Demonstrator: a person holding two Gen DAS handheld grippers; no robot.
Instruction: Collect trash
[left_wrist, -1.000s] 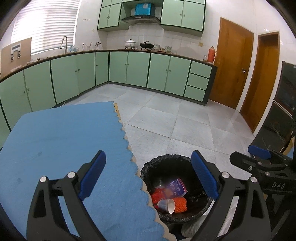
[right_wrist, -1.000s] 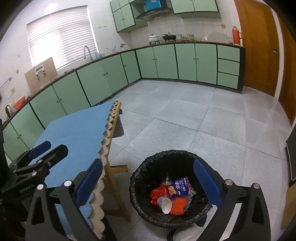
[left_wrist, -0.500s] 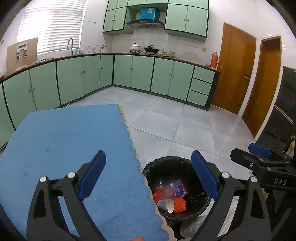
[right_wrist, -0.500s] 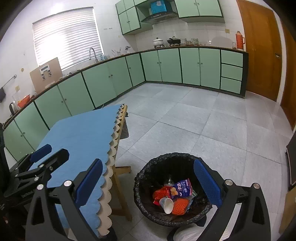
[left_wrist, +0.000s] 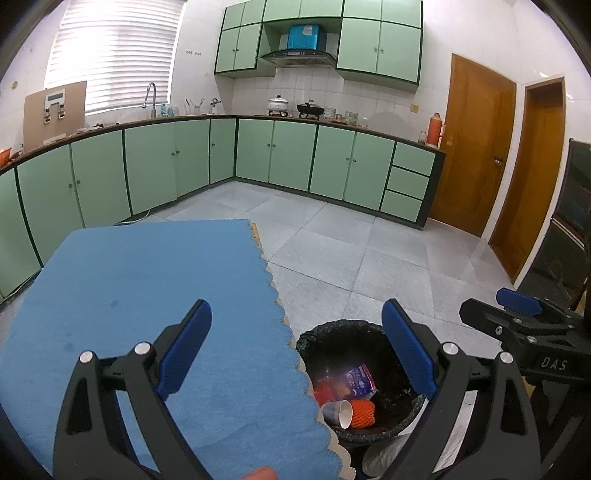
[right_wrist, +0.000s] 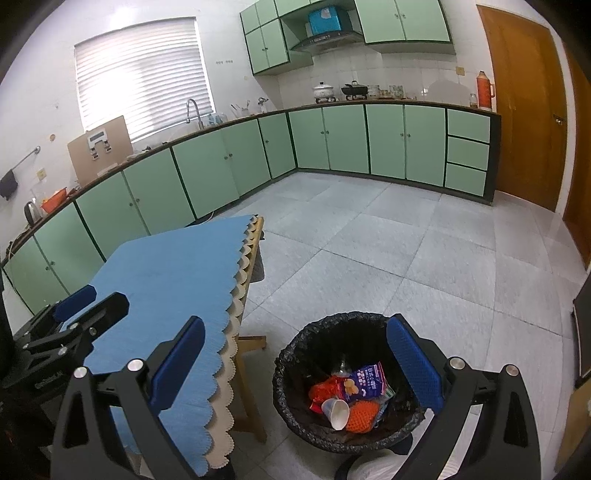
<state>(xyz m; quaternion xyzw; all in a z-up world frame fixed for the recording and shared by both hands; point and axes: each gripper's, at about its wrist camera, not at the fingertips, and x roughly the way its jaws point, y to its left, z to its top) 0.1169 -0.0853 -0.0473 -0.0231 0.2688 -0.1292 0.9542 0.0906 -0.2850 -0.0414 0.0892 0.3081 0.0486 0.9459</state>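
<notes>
Hovering: left claw (left_wrist: 295, 350) and right claw (right_wrist: 295, 362) both hang with jaws wide apart, nothing between them.
Trash: paper cup (right_wrist: 336, 412), orange mesh net (right_wrist: 362, 416), purple snack packet (right_wrist: 365, 382) and a red wrapper (right_wrist: 320, 392) lie inside the black-lined bin (right_wrist: 284, 363) on the floor, just beside the surface.
Surface: blue cloth (left_wrist: 147, 288) shows bare; an orange sliver (left_wrist: 258, 474) at the bottom frame edge cannot be identified.
Handling: everything looks light; the cup likely crushes easily, so pinch its rim gently; the packet is probably slick and floppy, best taken at a crimped edge; the net is soft and easy to snag anywhere.
Progress: seemingly near done.
</notes>
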